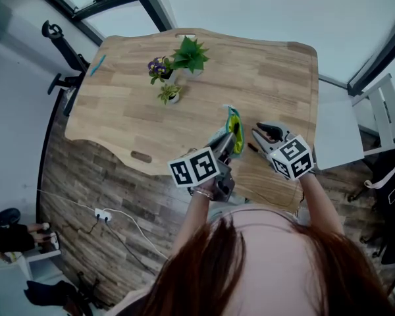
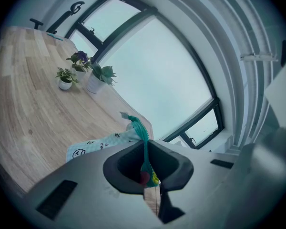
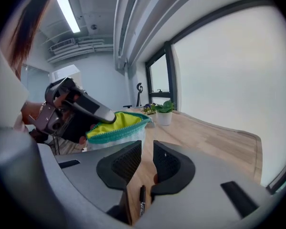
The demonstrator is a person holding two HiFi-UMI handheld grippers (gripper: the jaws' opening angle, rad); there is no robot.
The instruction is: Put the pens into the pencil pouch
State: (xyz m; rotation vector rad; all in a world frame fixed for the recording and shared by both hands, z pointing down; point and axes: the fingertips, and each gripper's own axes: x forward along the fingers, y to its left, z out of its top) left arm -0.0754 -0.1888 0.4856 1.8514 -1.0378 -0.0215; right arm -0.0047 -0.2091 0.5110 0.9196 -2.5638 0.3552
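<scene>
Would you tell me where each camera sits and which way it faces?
Head view: on the person's head, looking steeply down at the table; hair, a forearm, left gripper and right gripper show.
Left gripper view: on the left gripper, looking along its jaws, shut on the pencil pouch, towards windows.
Right gripper view: on the right gripper, along its parted jaws over a pen at the pouch.
Shared: all three show the pouch and potted plants.

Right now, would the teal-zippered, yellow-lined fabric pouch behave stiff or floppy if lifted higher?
Probably floppy: the teal-zippered, yellow-lined fabric pouch drapes from the left gripper, shut on its rim. Likely light, since one pinch holds its mouth up. A push would probably crumple it.
</scene>
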